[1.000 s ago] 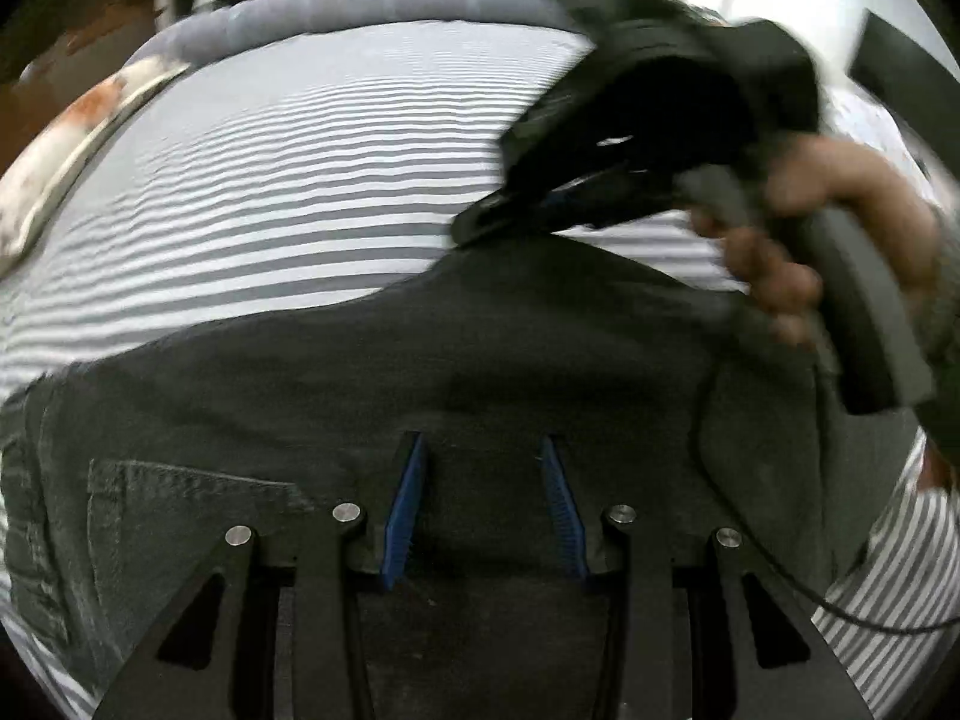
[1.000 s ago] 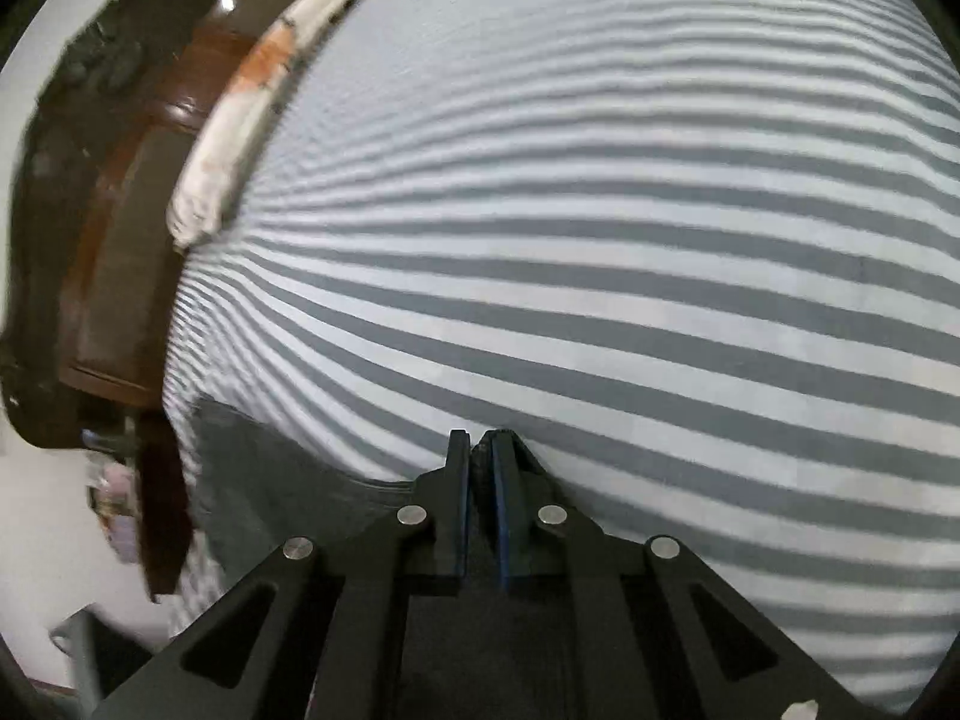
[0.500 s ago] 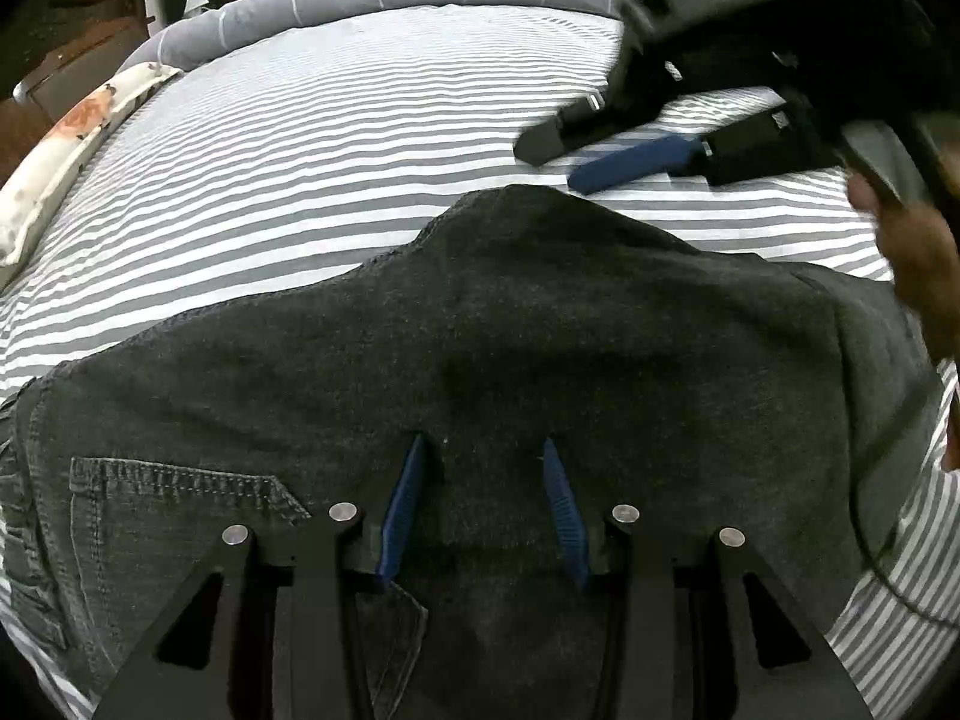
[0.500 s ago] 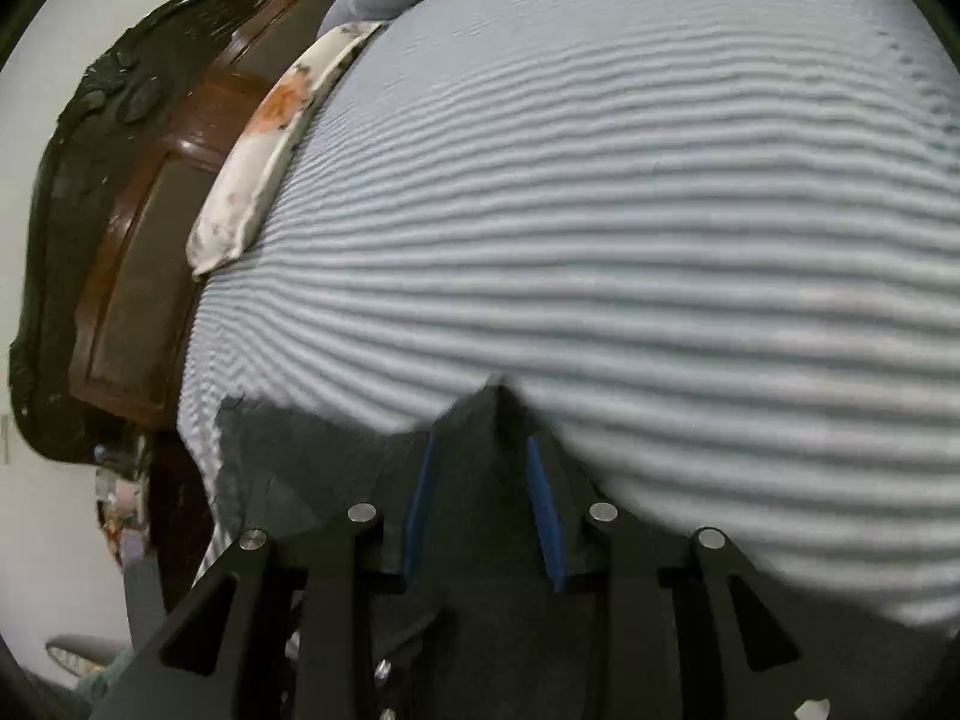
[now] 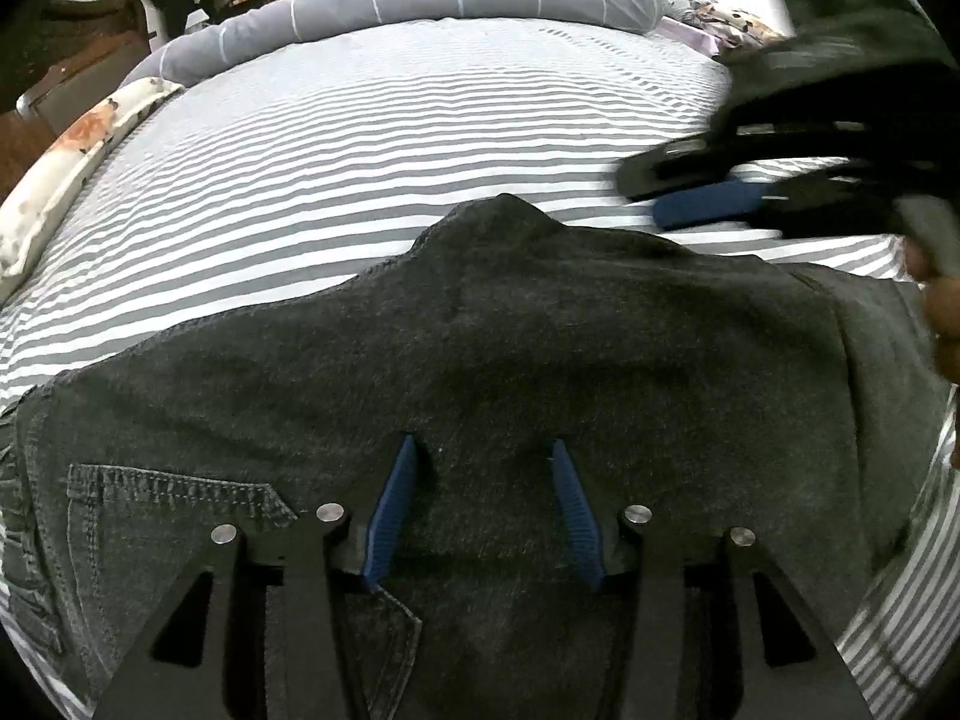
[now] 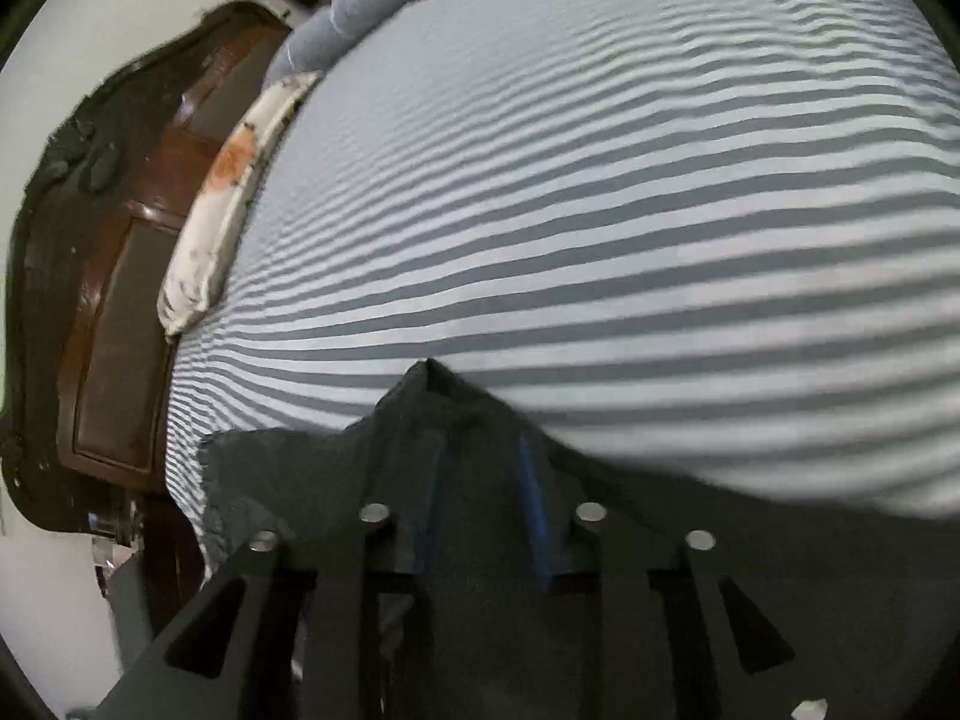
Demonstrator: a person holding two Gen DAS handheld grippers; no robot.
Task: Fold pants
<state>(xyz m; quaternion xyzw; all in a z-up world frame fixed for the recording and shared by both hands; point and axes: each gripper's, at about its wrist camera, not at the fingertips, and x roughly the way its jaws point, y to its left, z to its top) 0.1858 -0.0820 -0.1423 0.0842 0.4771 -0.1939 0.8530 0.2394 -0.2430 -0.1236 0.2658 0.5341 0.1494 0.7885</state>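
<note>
I am opening the left gripper (image 5: 483, 510) over the pants (image 5: 540, 330), nothing pinched, while the right gripper (image 6: 483, 501), its fingers apart, is closing slightly above the fold peak so the cloth is staying flat.

The pants (image 5: 510, 360) are dark grey jeans. They lie folded on the striped bed (image 5: 390, 138), near its front edge, and spread wide from side to side. A back pocket (image 5: 162, 516) with pale stitching shows at the left end. The cloth looks mostly flat, with soft wrinkles. One small peak (image 5: 504, 210) of cloth pokes out from the far edge, toward the middle of the bed. In the right wrist view that same peak (image 6: 429, 378) stands up a little, like a tiny tent.
</note>
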